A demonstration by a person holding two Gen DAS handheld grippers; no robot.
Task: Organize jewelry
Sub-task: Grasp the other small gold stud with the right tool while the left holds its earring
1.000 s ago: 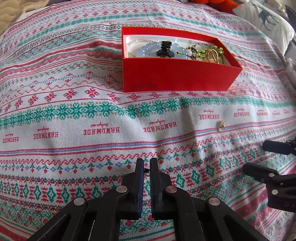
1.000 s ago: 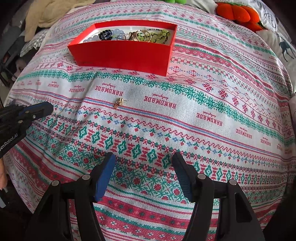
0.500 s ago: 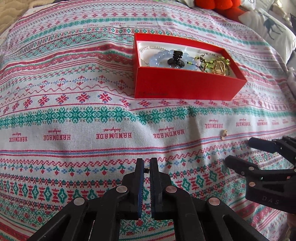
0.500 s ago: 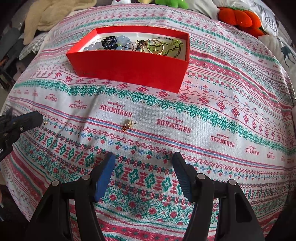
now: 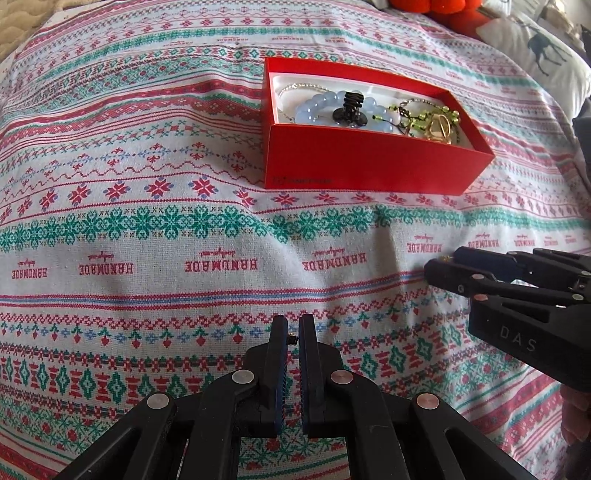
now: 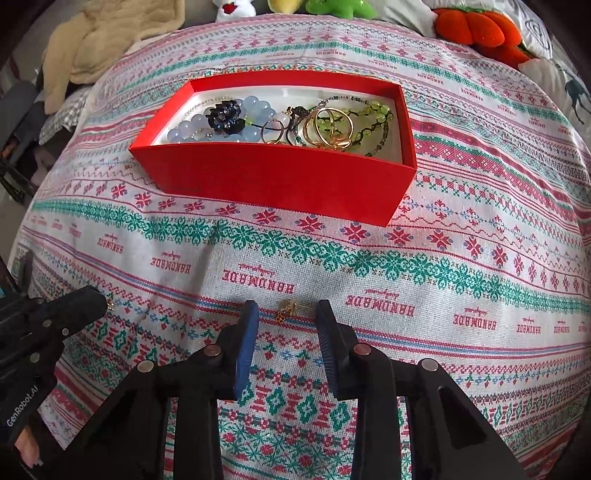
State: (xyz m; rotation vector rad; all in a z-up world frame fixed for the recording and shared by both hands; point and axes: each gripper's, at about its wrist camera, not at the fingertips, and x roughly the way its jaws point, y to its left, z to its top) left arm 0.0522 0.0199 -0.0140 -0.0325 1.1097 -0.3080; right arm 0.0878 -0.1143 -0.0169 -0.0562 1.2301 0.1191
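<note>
Two claws work over a bed. On the left, the left claw (image 5: pixel 293 332) has its fingers drawn together, pinching a tiny gold earring piece (image 5: pixel 293 336) at the tips; in the right wrist view this claw's body carries the white lettering "GenRobot.AI". To its right, the right claw (image 6: pixel 286 314) points down at the cloth and its jaws are closing, with one small gold earring (image 6: pixel 287 309) lying on the fabric between the blue pads, not yet pressed by them. Its housing in the left wrist view reads "DAS".

Beyond both claws stands one open red box (image 6: pixel 273 181) with faint, unreadable print on its front wall. Inside it lie one pale blue bead bracelet (image 6: pixel 255 107), one dark flower-shaped clip (image 6: pixel 223 116), one green bead strand (image 6: pixel 373 110), several gold rings (image 6: pixel 332 127) tangled together, too overlapped to count, and a thin silvery chain (image 5: pixel 299 86).

The bedspread (image 5: pixel 147 184) is white with red and green cross-stitch bands, and "HANDMADE" repeats across it, upside down from here. At the head of the bed sit a beige blanket (image 6: pixel 107 40), an orange plush pumpkin (image 6: pixel 476 29), a green plush toy (image 6: pixel 336 7) and a pillow with a deer print (image 5: pixel 546 48).
</note>
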